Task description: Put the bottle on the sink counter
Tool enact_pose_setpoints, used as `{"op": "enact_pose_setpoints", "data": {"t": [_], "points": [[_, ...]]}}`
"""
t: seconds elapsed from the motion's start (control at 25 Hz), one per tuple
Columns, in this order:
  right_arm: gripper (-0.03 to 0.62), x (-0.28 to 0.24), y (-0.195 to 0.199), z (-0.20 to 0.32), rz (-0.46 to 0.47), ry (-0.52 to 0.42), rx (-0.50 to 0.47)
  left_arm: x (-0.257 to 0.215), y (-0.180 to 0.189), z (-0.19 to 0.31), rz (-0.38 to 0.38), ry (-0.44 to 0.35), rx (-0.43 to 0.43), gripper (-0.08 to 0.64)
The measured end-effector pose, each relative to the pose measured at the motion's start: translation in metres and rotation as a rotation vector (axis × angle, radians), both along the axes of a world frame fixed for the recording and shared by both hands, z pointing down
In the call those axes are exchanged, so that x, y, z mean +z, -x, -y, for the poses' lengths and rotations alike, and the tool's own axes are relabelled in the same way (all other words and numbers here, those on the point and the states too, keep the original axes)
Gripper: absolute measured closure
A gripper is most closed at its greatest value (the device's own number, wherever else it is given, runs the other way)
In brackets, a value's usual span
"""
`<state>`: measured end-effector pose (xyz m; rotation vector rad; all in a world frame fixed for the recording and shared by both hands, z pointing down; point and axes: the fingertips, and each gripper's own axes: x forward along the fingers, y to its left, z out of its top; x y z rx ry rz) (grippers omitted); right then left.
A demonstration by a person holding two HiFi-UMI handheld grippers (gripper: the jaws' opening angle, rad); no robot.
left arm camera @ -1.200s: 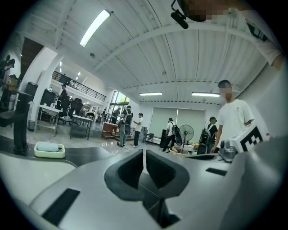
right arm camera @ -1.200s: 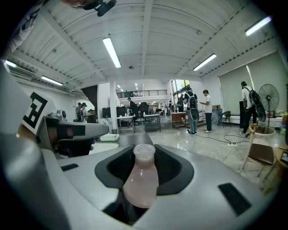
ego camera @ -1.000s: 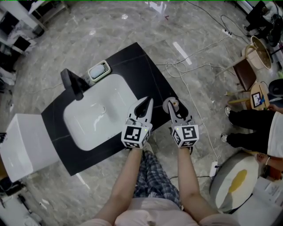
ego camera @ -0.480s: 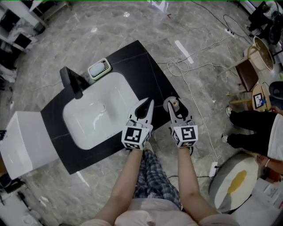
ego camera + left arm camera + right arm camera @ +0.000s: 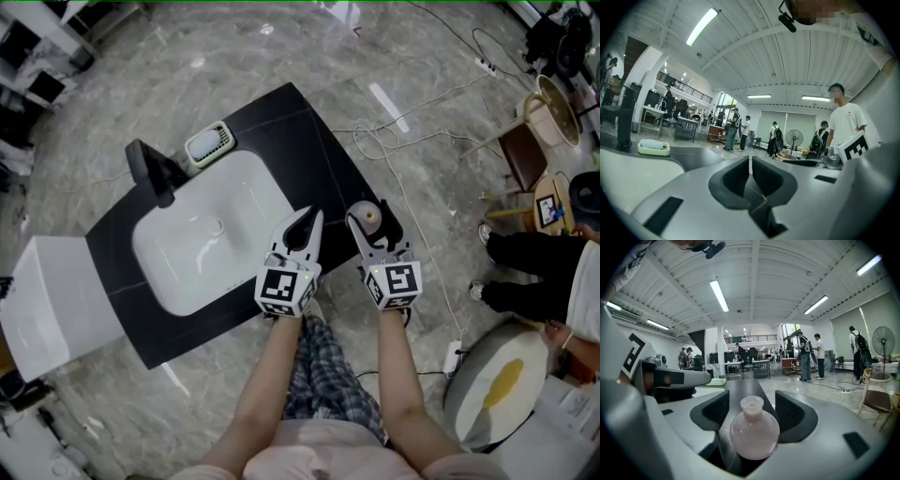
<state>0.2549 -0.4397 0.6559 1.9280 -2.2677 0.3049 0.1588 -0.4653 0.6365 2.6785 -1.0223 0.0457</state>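
Bottle (image 5: 372, 217), small, round-bellied and pale pink, shows in the head view standing upright between the two jaws of the right tongs (image 5: 371, 221), on the black sink counter (image 5: 309, 150) close to its near right corner. The left tongs (image 5: 308, 221) hang just beside the right pair, over the counter's front edge, and the white basin (image 5: 202, 239) lies ahead of them and off to their left. In the left gripper view the left tongs (image 5: 750, 168) are pressed together with nothing pinched. Beyond their tips and to the left are a pale soap dish (image 5: 654, 146) and the dark faucet (image 5: 624, 117). In the right gripper view the right tongs (image 5: 752, 405) are spread wide, the jaws having just been opening. The bottle (image 5: 753, 430) sits deep between them, mouth up, with the dark pads standing off its neck on either side and no longer squeezing it. The counter (image 5: 751, 386) runs on straight ahead of the jaws. That opening reads as the release: the bottle seems to rest on the counter by its own weight, so the placing looks done. What remains is to draw the right tongs straight back without brushing that round belly, since a nudge could roll it toward the edge.
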Motion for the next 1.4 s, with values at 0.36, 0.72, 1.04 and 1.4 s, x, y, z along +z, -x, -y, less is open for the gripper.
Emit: {"op": "enact_pose_setpoints", "data": {"t": [0.36,0.72,1.04,1.4], "points": [[0.290,-0.023,-0.002,-0.010,0.003,-0.030,0.022,-0.013,0.009,0.000,-0.005,-0.012,-0.013,0.517],[0.414,-0.113,-0.001,-0.041,-0.018,-0.117,0.077,-0.090,0.048,-0.009,-0.014,-0.072,-0.042,0.517],[0.531,-0.209,0.024,-0.081,-0.040,-0.207,0.100,-0.188,0.116,-0.033,-0.014,-0.160,-0.099,0.517],[0.574,-0.288,0.033,-0.125,-0.053,-0.301,0.115,-0.269,0.175,-0.065,-0.028,-0.247,-0.186,0.517]]}}
